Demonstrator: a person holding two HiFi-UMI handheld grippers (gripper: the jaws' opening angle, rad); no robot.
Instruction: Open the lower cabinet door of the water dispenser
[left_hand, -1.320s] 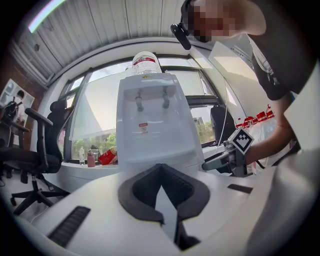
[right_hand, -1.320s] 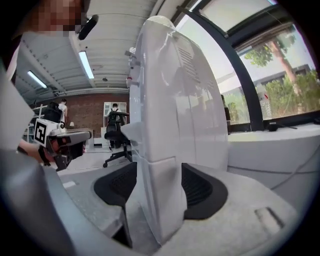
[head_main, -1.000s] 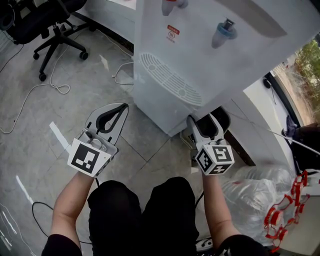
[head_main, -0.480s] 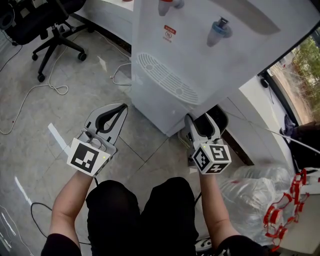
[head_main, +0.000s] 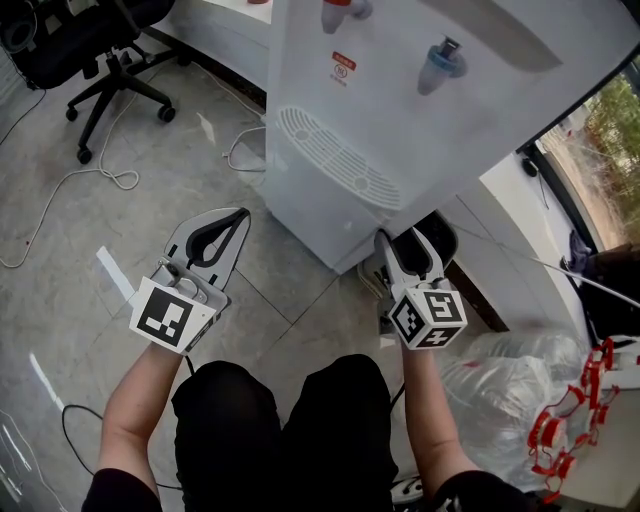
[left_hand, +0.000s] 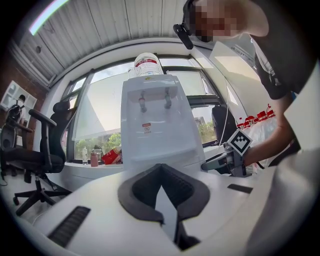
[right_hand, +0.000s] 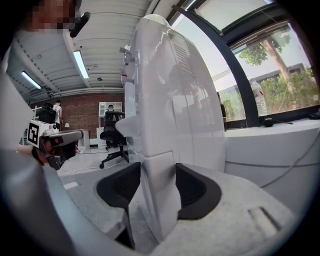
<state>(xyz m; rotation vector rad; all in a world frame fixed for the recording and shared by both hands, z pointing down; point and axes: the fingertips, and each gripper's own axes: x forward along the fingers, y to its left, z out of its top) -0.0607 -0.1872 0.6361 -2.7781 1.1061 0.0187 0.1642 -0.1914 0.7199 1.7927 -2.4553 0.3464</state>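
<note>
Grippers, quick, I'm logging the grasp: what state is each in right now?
Left gripper: closed, holding nothing.
Right gripper: jaws have just been closing, now clamped on the edge of the lower cabinet door.

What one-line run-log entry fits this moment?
phase: grasp | right tool: jaws just closing, pads on lower cabinet door edge | left tool: shut, empty | door: closed
</note>
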